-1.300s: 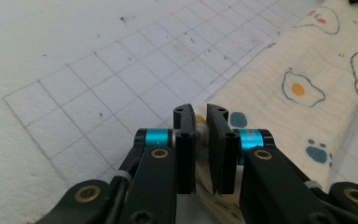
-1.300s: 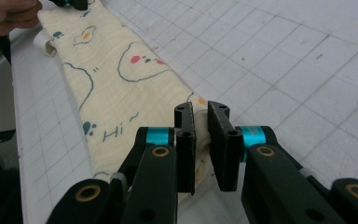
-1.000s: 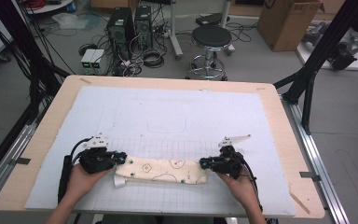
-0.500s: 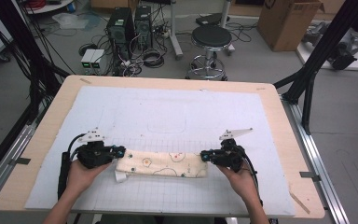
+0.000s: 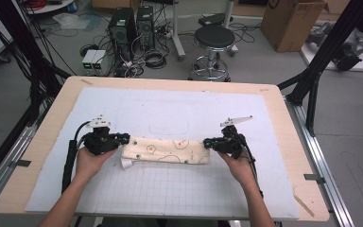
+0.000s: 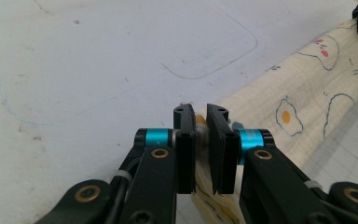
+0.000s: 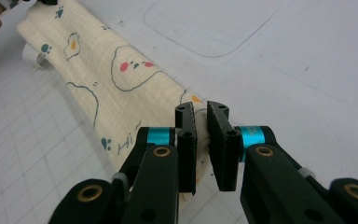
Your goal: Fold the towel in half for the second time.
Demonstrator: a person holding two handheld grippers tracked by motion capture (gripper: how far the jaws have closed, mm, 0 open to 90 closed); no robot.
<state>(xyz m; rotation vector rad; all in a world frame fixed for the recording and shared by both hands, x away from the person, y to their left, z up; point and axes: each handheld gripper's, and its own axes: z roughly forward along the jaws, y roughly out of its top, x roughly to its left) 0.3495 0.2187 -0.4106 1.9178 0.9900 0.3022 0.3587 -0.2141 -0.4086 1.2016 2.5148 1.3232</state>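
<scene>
Both grippers are clamped on the cloth, one at each short end. Our left gripper (image 5: 123, 140) has its jaws nearly together, with a pinch of fabric showing between the pads (image 6: 185, 140); our right gripper (image 5: 208, 142) pinches the opposite end the same way, fabric bunched between its pads (image 7: 186, 140).

Since a second ago, both hands have carried the folded cloth (image 5: 166, 150) up the frame: in the high view it lay near the lower edge of the white mat (image 5: 170, 109) and now sits at mid-height, stretched level between the two grips. A small white tag (image 5: 126, 164) hangs below its left end. We judge the cloth is being moved, taut, toward the faint rounded outline (image 5: 169, 126) drawn on the mat just above it; that outline is not yet covered.
</scene>
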